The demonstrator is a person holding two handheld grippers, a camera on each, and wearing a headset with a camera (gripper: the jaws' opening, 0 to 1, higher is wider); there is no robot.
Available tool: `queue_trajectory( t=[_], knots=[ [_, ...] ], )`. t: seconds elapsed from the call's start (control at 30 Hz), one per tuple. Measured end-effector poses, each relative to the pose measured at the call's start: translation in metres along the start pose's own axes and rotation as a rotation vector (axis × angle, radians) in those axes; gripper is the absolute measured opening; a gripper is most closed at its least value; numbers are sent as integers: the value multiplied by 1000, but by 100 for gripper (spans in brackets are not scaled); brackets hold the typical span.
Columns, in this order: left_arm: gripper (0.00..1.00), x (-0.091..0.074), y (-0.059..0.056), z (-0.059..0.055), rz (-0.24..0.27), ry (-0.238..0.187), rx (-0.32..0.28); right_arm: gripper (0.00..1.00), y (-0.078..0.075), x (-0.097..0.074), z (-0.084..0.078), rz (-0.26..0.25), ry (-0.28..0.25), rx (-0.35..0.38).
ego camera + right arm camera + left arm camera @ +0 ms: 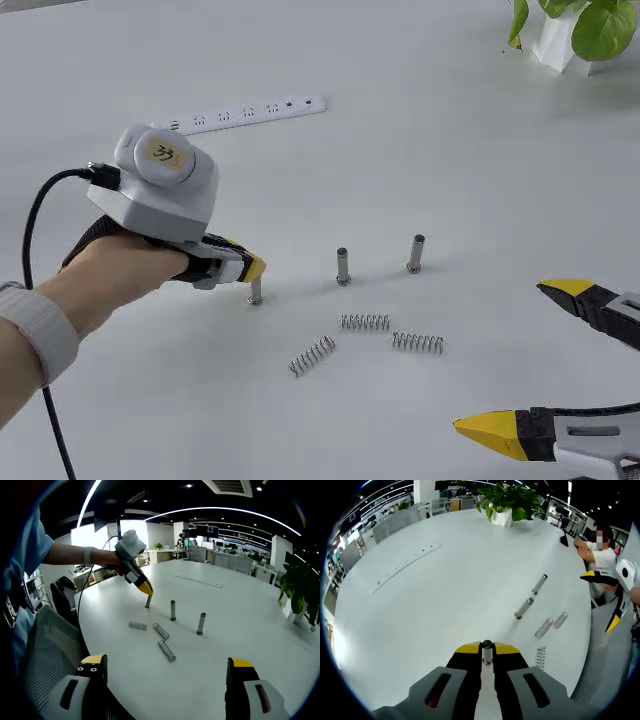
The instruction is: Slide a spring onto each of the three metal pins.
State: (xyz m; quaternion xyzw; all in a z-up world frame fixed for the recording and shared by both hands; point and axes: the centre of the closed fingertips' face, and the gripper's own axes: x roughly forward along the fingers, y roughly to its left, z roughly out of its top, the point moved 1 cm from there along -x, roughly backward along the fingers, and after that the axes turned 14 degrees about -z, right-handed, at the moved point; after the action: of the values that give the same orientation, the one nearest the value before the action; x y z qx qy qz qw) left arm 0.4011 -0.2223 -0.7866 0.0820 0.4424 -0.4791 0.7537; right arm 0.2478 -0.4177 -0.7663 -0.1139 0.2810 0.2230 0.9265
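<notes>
Across the head view, three springs (364, 322) lie loose on the table (450, 150) before the upright pins (343, 266); the left gripper (250, 270) meets the leftmost pin (256, 292). Left gripper view: its jaws clamp that pin's top. Right gripper view: the right gripper (167, 661) gapes wide, empty. Springs look light, squashy, prone to rolling; grip one gently mid-coil.

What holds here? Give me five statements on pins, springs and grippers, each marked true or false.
1. The left gripper is shut on a pin. True.
2. Every spring sits on a pin. False: three springs lie loose on the table.
3. The right gripper is open, holding nothing. True.
4. The other two pins lie flat. False: they stand upright.
5. The power strip lies between pins and springs. False: it lies beyond the pins.
</notes>
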Motion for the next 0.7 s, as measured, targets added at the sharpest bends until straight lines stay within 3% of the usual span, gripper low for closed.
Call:
queue_trajectory(
  t=[0.7],
  knots=[
    [4, -4, -6, -6, -5, 19, 18, 98, 3, 1, -1, 7, 2, -2]
  ],
)
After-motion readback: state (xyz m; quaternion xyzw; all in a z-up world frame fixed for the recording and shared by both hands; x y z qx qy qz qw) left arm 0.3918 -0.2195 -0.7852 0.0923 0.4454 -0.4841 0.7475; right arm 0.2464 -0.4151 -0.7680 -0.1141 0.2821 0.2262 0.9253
